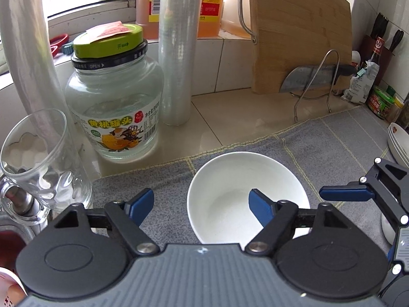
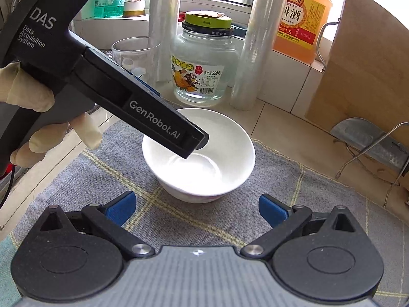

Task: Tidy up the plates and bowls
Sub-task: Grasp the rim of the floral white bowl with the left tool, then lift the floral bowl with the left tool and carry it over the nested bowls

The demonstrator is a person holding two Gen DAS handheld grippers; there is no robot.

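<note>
A white bowl (image 1: 245,192) (image 2: 202,163) stands upright on a grey mat (image 1: 327,148) (image 2: 76,186). My left gripper (image 1: 202,206) is open; its right finger is over the bowl's inside, its left finger outside the left rim. In the right wrist view the left gripper's body (image 2: 153,120) hangs over the bowl. My right gripper (image 2: 196,211) is open and empty, just in front of the bowl above the mat. It also shows at the right edge of the left wrist view (image 1: 345,194). Stacked white plates (image 1: 398,143) lie at the mat's far right.
A glass jar with a green lid (image 1: 115,97) (image 2: 204,64), a drinking glass (image 1: 38,158), a cling-film roll (image 1: 179,51), a wooden cutting board (image 1: 299,33) with a cleaver in a wire rack (image 1: 314,76), and oil bottles (image 2: 301,18) stand behind the mat.
</note>
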